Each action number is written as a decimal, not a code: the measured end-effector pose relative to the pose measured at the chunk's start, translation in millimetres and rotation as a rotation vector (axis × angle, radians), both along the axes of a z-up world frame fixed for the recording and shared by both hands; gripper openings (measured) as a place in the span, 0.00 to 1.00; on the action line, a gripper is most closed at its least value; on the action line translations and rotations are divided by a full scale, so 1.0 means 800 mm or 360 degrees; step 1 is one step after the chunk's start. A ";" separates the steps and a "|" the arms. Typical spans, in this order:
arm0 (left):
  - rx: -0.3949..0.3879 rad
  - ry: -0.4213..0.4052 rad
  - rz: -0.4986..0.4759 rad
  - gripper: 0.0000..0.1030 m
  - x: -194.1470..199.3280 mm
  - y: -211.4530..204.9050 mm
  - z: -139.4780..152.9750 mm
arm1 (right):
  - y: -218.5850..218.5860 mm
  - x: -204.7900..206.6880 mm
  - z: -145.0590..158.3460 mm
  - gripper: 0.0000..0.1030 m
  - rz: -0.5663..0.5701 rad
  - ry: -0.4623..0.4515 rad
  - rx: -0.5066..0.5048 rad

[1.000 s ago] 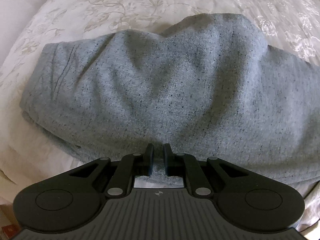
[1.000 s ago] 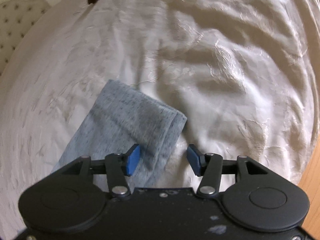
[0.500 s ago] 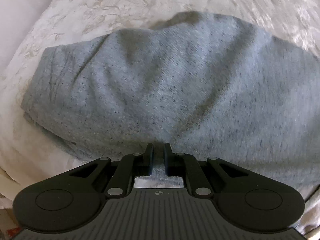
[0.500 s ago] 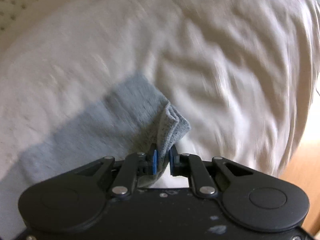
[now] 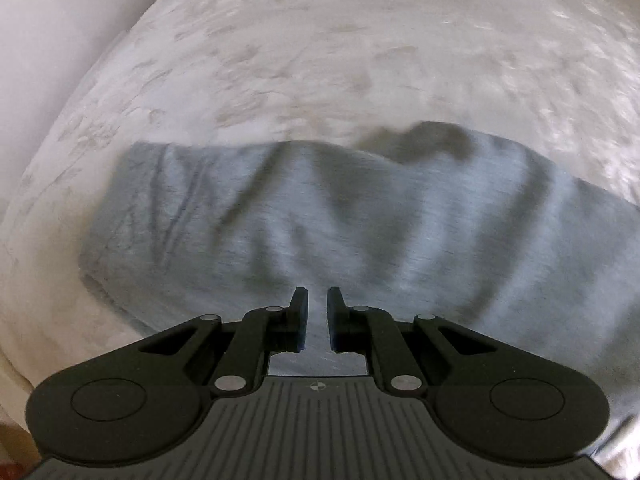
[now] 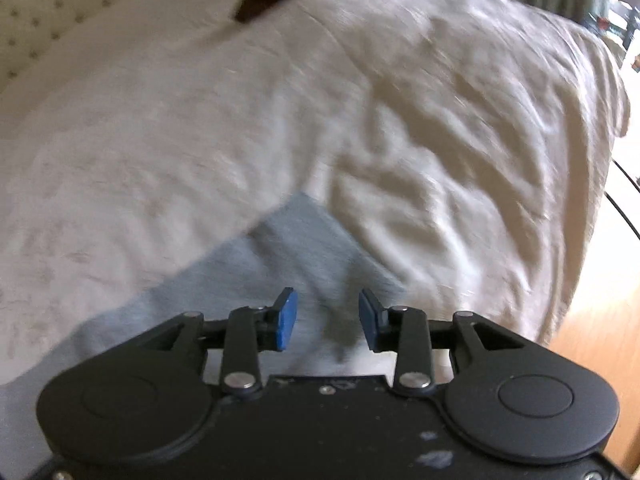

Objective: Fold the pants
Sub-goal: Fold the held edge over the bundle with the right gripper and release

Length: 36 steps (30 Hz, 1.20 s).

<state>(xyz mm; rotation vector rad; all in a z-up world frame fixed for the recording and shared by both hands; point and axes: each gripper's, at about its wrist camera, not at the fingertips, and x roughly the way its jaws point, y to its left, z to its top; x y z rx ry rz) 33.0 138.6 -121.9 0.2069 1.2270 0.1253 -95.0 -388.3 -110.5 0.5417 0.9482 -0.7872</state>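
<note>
1. The left gripper (image 5: pixel 316 316) is clenched on a pinch of the grey sweatpants (image 5: pixel 360 216).
2. The right gripper (image 6: pixel 327 318) is opening; leg cloth lies between unpinched.
3. Pants lie on the white bedspread (image 5: pixel 320 60); judged mid-fold, a fresh right-hand grip is needed.

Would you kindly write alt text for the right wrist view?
The right gripper hovers over the end of grey pants on a cream bedspread, its blue-padded fingers opening with cloth between but ungripped. The picture is motion-blurred.
</note>
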 end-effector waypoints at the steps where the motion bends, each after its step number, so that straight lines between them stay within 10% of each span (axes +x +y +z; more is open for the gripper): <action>1: 0.0009 0.0016 0.0020 0.11 0.003 0.008 -0.005 | 0.010 0.003 0.005 0.40 0.0037 -0.0023 -0.0001; 13: -0.0013 0.0229 -0.0074 0.11 -0.017 0.052 -0.046 | 0.207 0.162 0.025 0.53 0.0957 -0.0294 0.0238; 21: -0.0197 0.0198 -0.0120 0.11 0.016 0.077 -0.011 | 0.365 0.292 -0.002 0.60 0.1619 -0.0218 0.0316; 31: -0.0229 0.0125 -0.0243 0.11 0.059 0.102 0.002 | 0.467 0.387 -0.054 0.59 0.1939 0.0010 0.0502; 33: -0.0231 0.0114 -0.0255 0.11 0.067 0.105 0.002 | 0.474 0.392 -0.062 0.43 0.1992 0.0068 0.0549; 34: -0.0233 0.0109 -0.0259 0.11 0.074 0.105 -0.002 | 0.477 0.393 -0.063 0.05 0.2024 0.0090 0.0576; 36: -0.0243 0.0089 -0.0264 0.11 0.087 0.107 0.001 | 0.484 0.381 -0.060 0.04 0.2062 0.0100 0.0585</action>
